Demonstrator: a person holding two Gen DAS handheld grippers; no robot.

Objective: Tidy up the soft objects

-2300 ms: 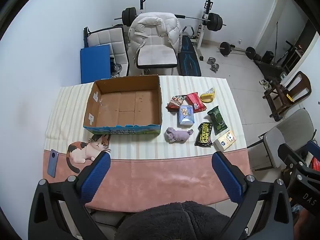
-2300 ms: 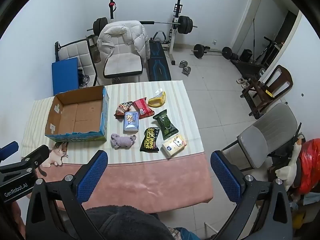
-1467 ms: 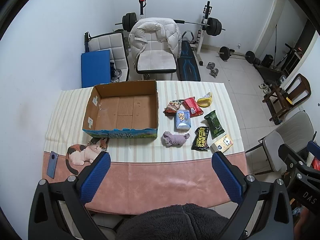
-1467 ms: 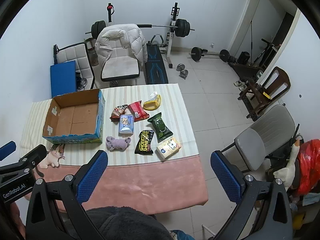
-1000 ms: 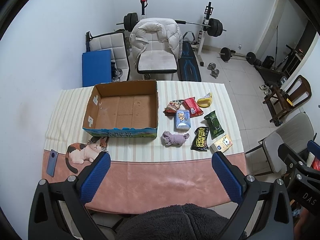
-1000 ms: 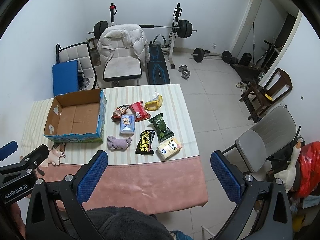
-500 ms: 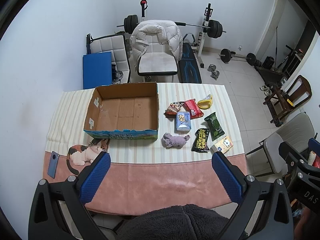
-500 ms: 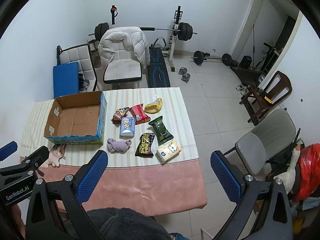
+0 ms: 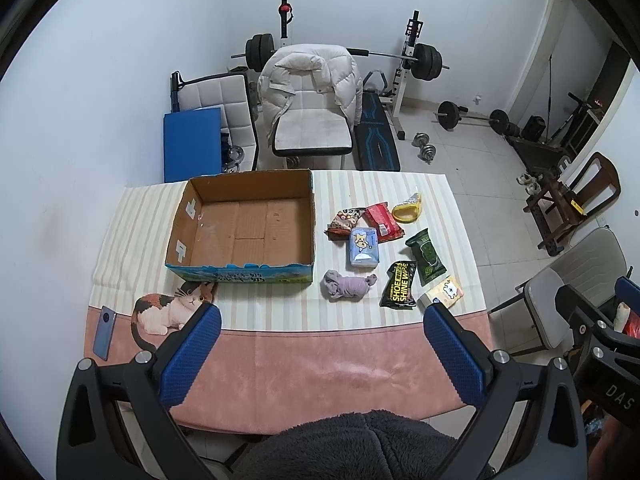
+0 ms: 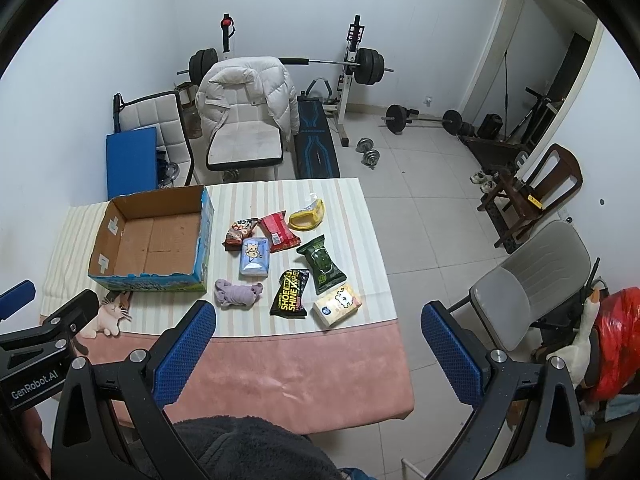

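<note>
An empty open cardboard box (image 9: 248, 232) (image 10: 154, 246) stands on the striped table (image 9: 280, 304). Right of it lie soft packs: a purple cloth bundle (image 9: 348, 285) (image 10: 237, 293), a light blue tissue pack (image 9: 363, 247), a black wipes pack (image 9: 399, 285), a green pack (image 9: 426, 256), a red pack (image 9: 383, 223), a yellow pouch (image 9: 408, 210) and a cream tissue pack (image 9: 442, 292). A plush cat (image 9: 172, 312) lies in front of the box. My left gripper (image 9: 320, 316) and my right gripper (image 10: 316, 316) are both open, empty and held high above the table's near edge.
A blue phone (image 9: 105, 333) lies at the table's near left corner. A chair with a white jacket (image 9: 310, 104) and a weight bench (image 9: 376, 132) stand behind the table. A grey folding chair (image 10: 528, 292) stands to the right.
Both grippers have risen and drawn back a little, so the table looks smaller and farther. Nothing on the table has moved.
</note>
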